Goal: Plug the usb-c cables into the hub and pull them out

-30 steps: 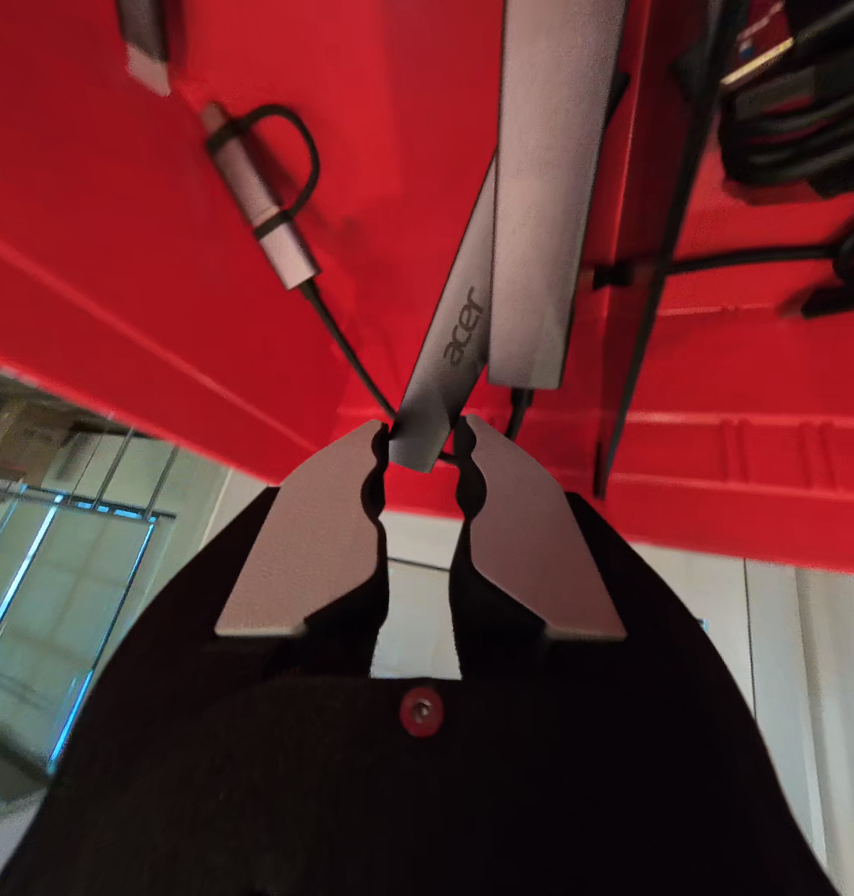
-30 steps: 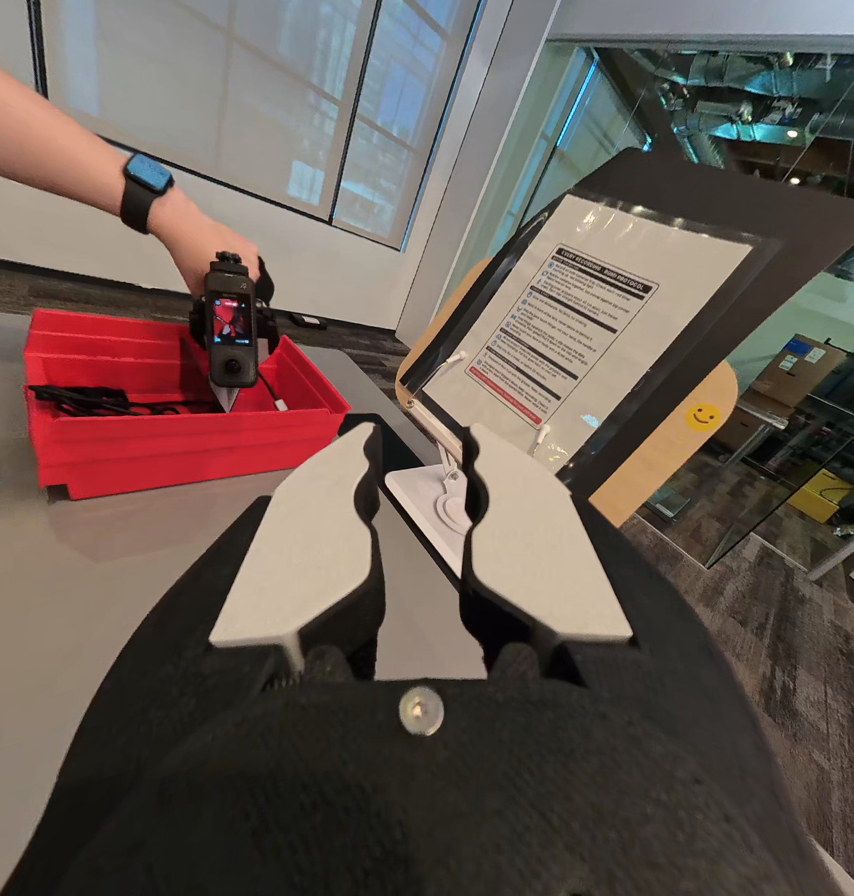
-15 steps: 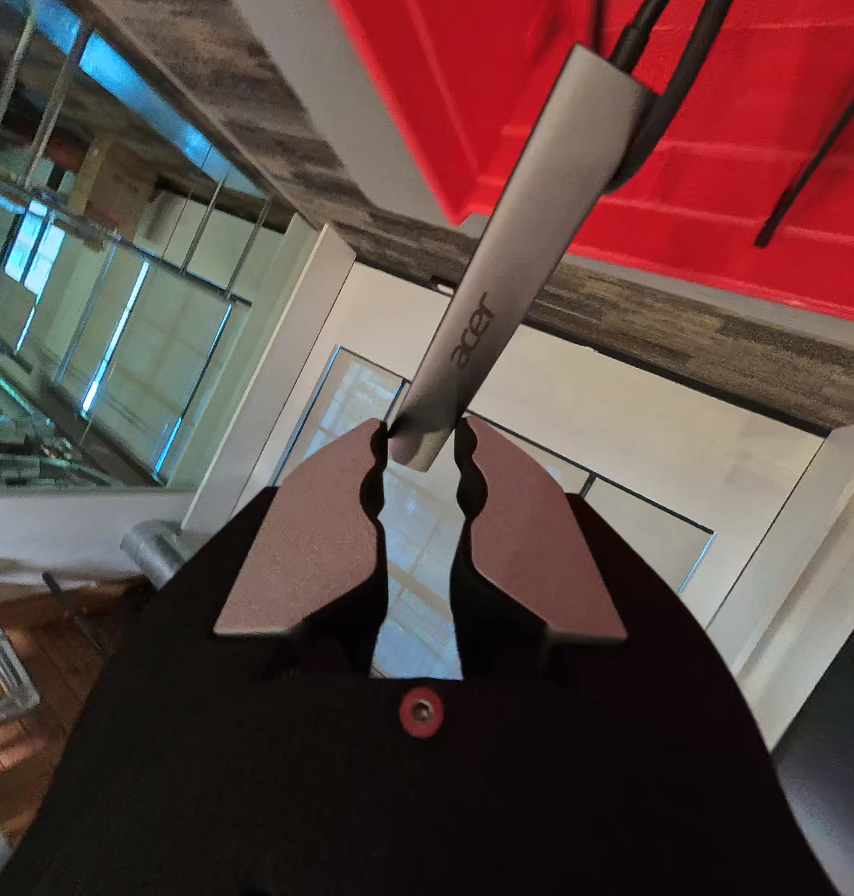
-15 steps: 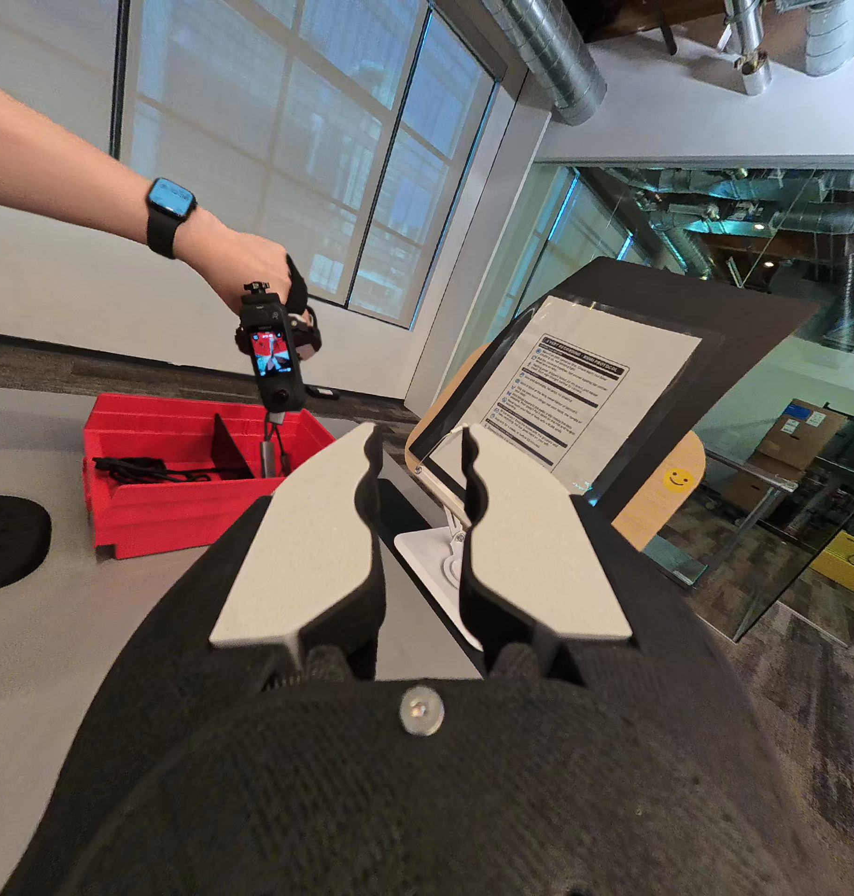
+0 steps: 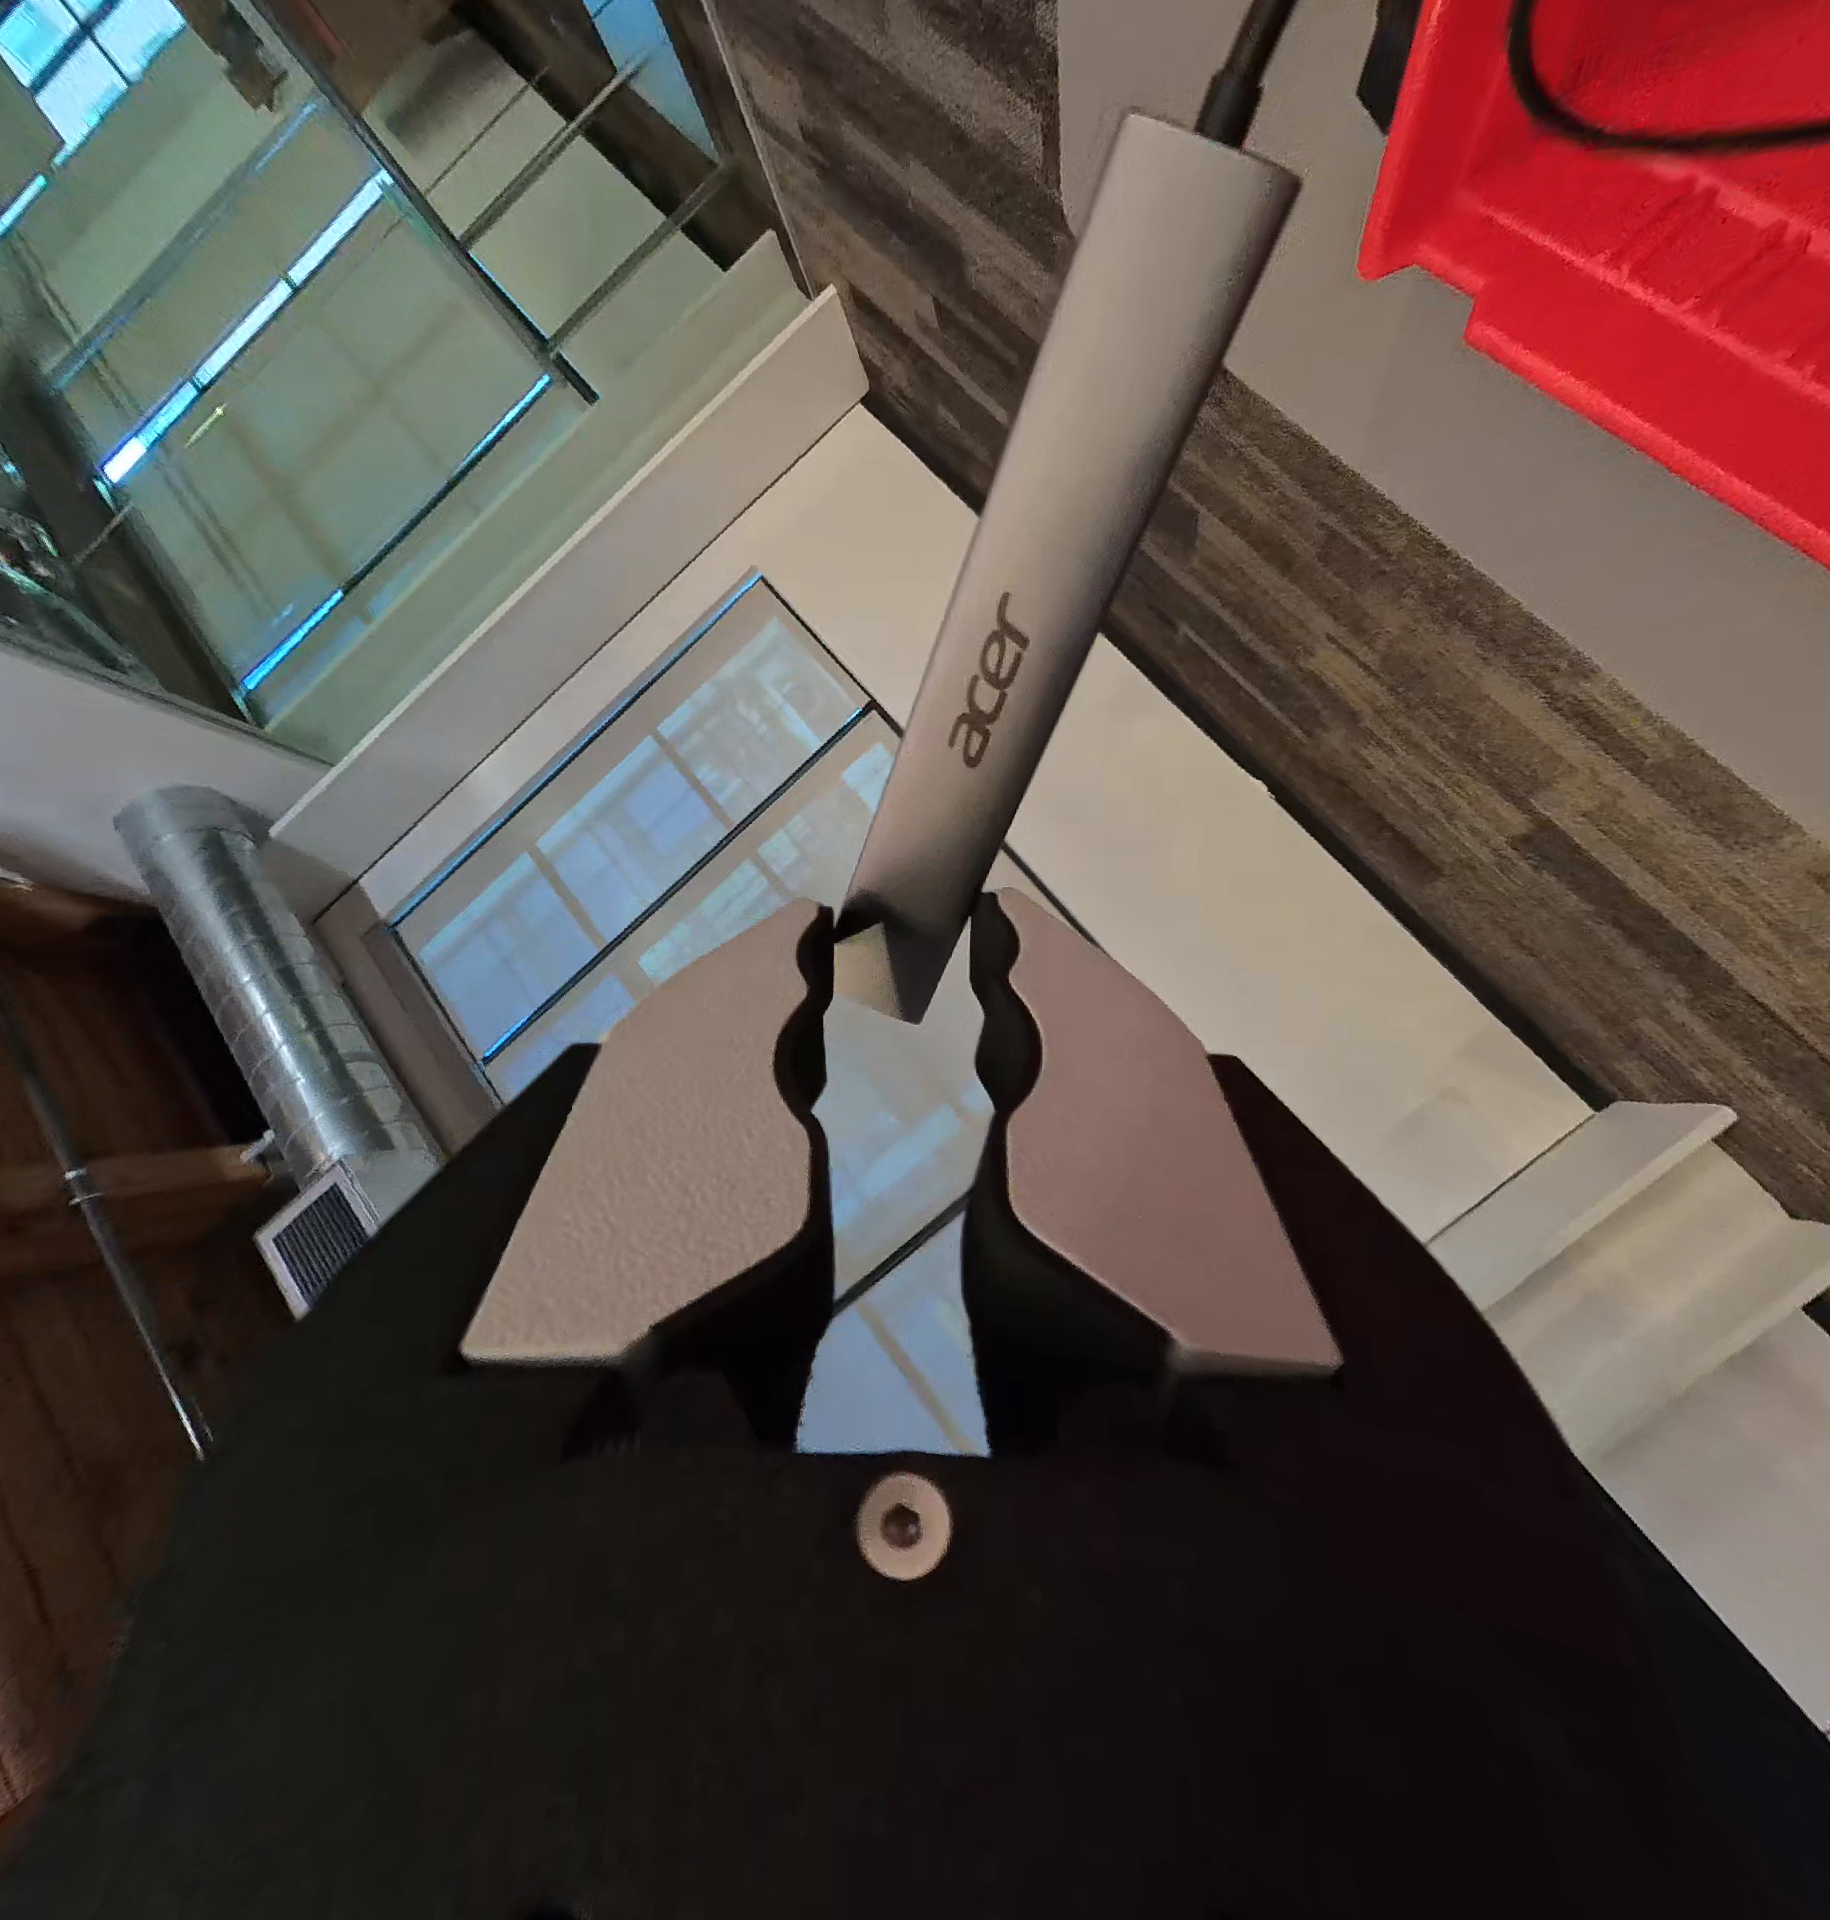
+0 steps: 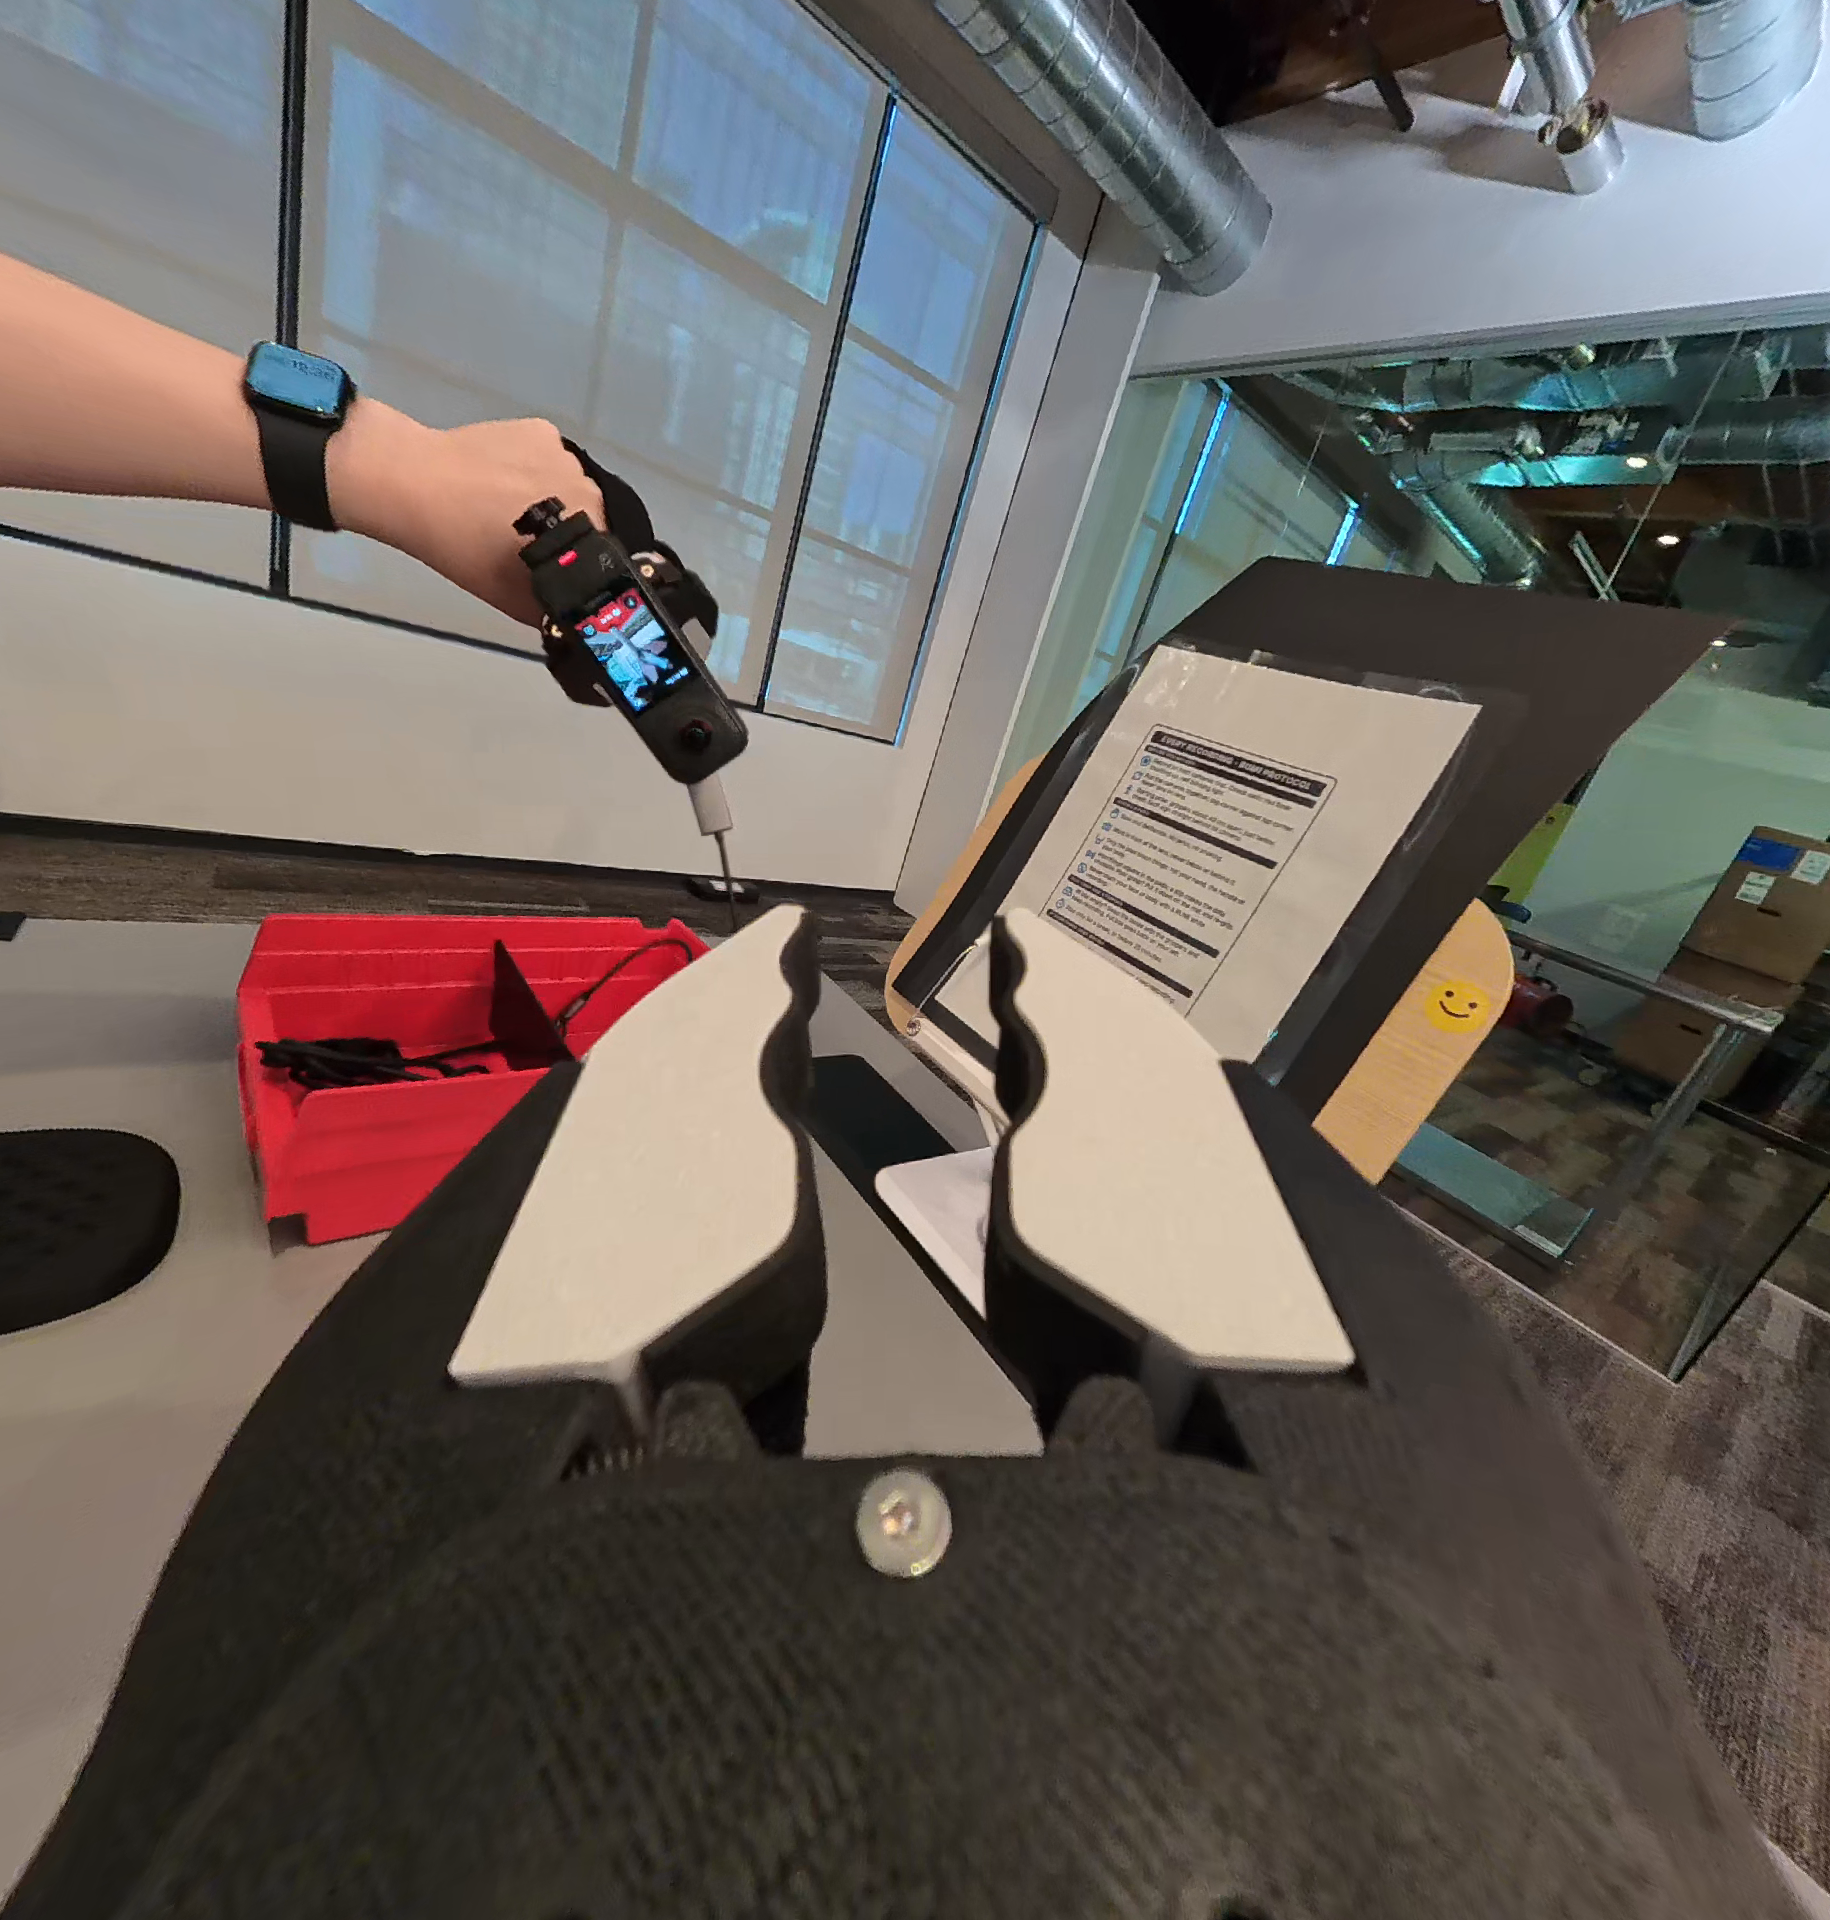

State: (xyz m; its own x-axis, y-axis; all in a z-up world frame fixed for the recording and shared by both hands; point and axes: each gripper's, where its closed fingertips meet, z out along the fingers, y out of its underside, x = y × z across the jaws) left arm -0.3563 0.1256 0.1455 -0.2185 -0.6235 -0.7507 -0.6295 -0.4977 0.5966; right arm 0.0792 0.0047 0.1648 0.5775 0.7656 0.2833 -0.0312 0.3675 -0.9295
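My left gripper is shut on the near end of a slim grey hub. The hub sticks out ahead, and its black cable leaves the far end. In the right wrist view a hand holds that left gripper in the air above the red bin. The hub hangs down from it with the cable trailing toward the bin. My right gripper is open by a narrow gap and empty, low over the grey table. Black cables lie in the bin.
The red bin also shows in the left wrist view at top right. A black divider stands in the bin. A tilted stand with a printed sheet stands ahead right. A black pad lies at the left. About 45 cm separates my left fingertips from my right.
My left gripper has lifted the hub out of the red bin and carried it up and to the right. My right gripper has tilted upward and stays empty.
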